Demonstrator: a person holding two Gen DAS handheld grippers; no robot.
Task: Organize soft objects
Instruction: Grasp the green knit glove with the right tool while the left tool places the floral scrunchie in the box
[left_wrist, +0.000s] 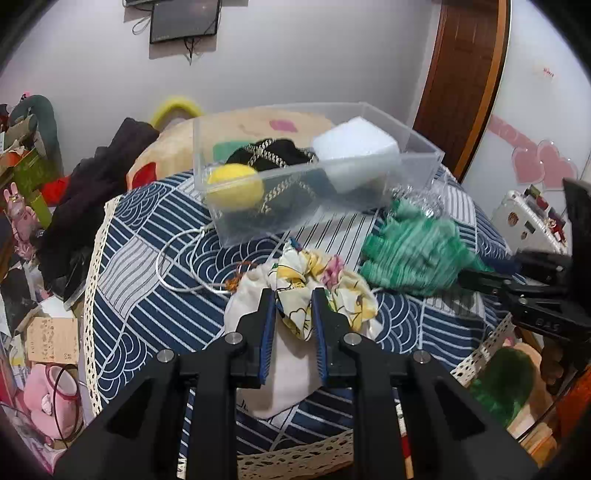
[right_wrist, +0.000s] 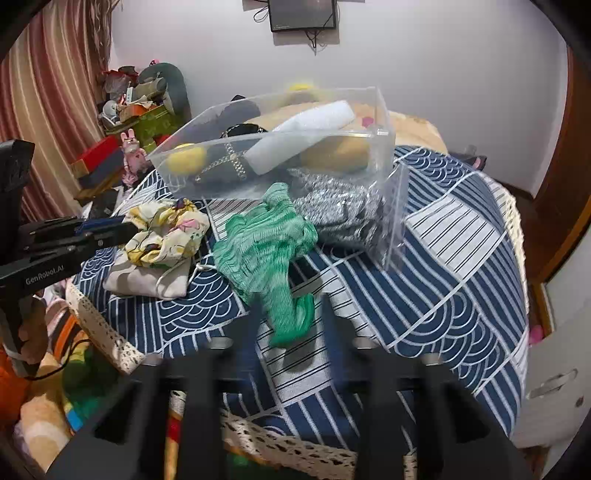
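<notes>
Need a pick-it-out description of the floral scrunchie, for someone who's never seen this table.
Start at the clear plastic box on the blue patterned tablecloth. Nearer the camera, a floral scrunchie lies atop a plain beige pouch, between the left hand-held gripper fingers. Unlike the green knit piece beside it, it is ruffled, yellow-and-pink printed fabric.
</notes>
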